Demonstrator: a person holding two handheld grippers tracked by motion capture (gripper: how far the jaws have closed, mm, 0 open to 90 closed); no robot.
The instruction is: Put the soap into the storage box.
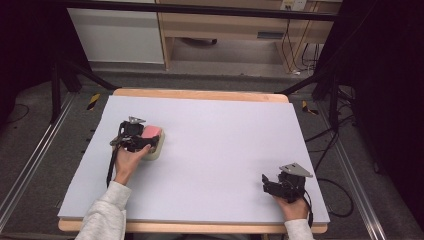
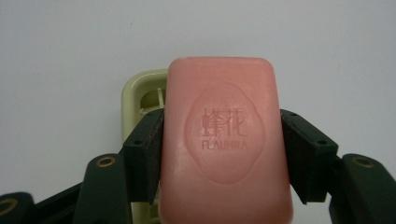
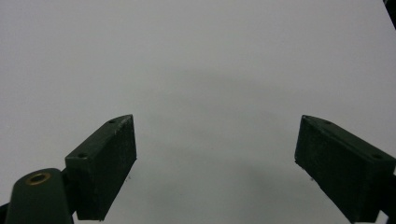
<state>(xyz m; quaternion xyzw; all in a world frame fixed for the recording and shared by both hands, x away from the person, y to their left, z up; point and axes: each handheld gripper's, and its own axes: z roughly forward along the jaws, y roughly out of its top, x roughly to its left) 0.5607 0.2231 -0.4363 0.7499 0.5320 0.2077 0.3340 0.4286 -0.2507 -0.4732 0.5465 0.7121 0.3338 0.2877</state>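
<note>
One pink soap bar [image 2: 224, 140], hard and likely slippery, sits clamped by its long sides in the left gripper [image 2: 223, 154] above a soap dish [image 2: 140, 93] near the counter's [image 1: 225, 150] left edge; the right gripper [image 3: 215, 163] gapes empty.

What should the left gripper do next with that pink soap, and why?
Probably ease it straight down and then let go. The left gripper has its fingers clamped on the sides of the pink soap bar, and the cream soap dish sits right beneath it, so it looks lined up for setting down.
</note>
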